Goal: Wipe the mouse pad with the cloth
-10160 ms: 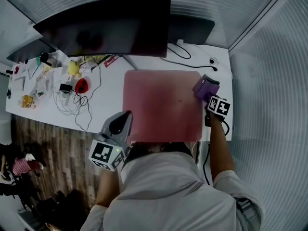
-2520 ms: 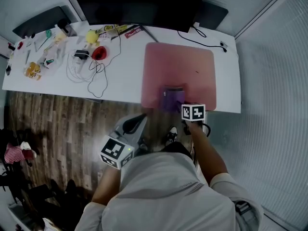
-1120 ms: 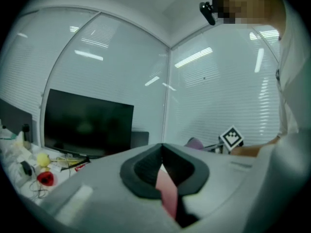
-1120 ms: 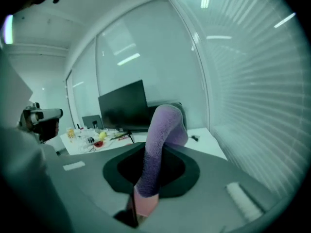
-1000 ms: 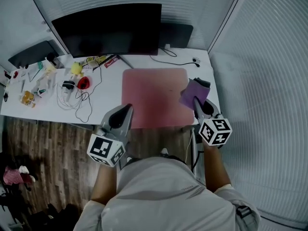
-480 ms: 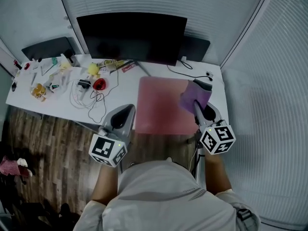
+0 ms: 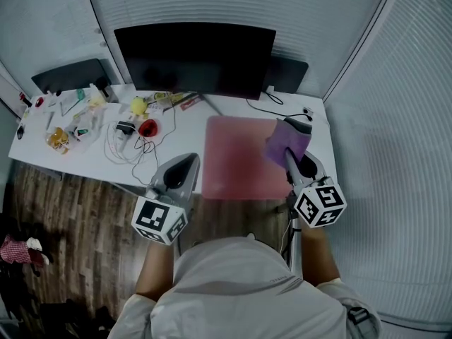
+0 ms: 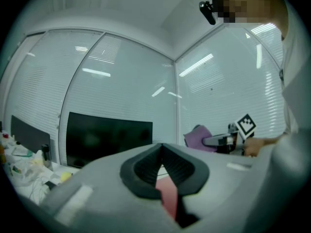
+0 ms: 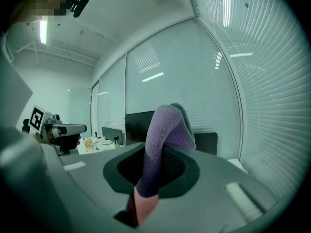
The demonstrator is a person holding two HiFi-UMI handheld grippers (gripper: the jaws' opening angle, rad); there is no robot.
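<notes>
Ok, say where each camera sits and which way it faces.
Head view: on the head, facing steeply down at desk and pad; shows shirt, left gripper, right gripper.
Left gripper view: on the left gripper, facing along its shut jaws towards the monitor; shirt at right.
Right gripper view: on the right gripper, facing along jaws shut on the cloth; shirt at left.
Shared: each gripper view shows the other gripper.

White desk [image 7: 185, 127] bears pink mouse pad [image 7: 236, 159], monitor [image 7: 194, 58], tangled cables [image 7: 121, 148] and clutter [image 7: 67, 122].

The mouse pad [image 7: 236, 161] lies open, monitor [image 7: 194, 58] behind, cable clutter [image 7: 123, 143] seemingly crowding its left.
</notes>
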